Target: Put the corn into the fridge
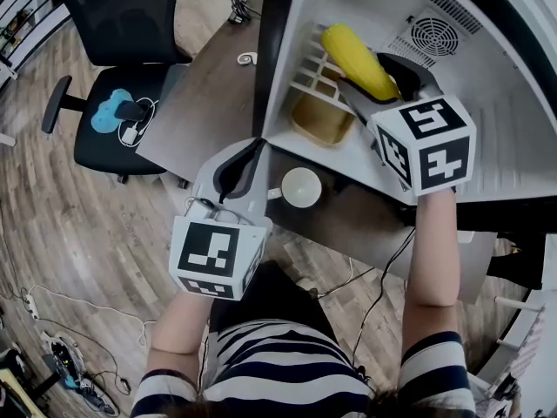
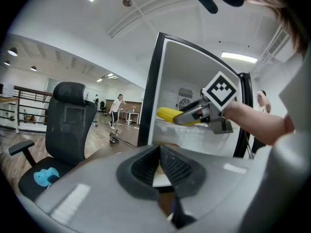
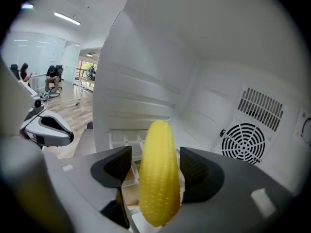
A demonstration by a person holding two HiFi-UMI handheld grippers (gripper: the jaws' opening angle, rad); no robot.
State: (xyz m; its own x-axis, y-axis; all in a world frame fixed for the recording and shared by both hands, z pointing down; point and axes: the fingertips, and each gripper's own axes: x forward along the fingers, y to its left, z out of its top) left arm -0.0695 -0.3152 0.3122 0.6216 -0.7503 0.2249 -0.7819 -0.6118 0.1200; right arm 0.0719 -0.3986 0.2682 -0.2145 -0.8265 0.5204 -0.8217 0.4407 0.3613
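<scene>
The yellow corn (image 1: 359, 59) lies lengthwise between the two jaws of my right gripper (image 1: 379, 81), inside the white mini fridge (image 1: 487, 129). In the right gripper view the corn (image 3: 158, 174) points at the fridge's back wall, and the black pads stand a little off its sides, so the right gripper (image 3: 155, 166) is open. My left gripper (image 1: 239, 168) hangs outside the fridge over the table edge, shut with nothing in it. The left gripper view shows its own jaws (image 2: 159, 166) closed and, further off, the right gripper (image 2: 194, 114) with the corn (image 2: 167, 114).
A round fan grille (image 3: 245, 142) sits in the fridge's back wall. A white rack (image 1: 318, 68) and a tan tray (image 1: 322, 120) lie by the fridge's open door. A white mug (image 1: 301, 186) stands on the brown table (image 1: 209, 94). A black office chair (image 1: 122, 103) is at the left.
</scene>
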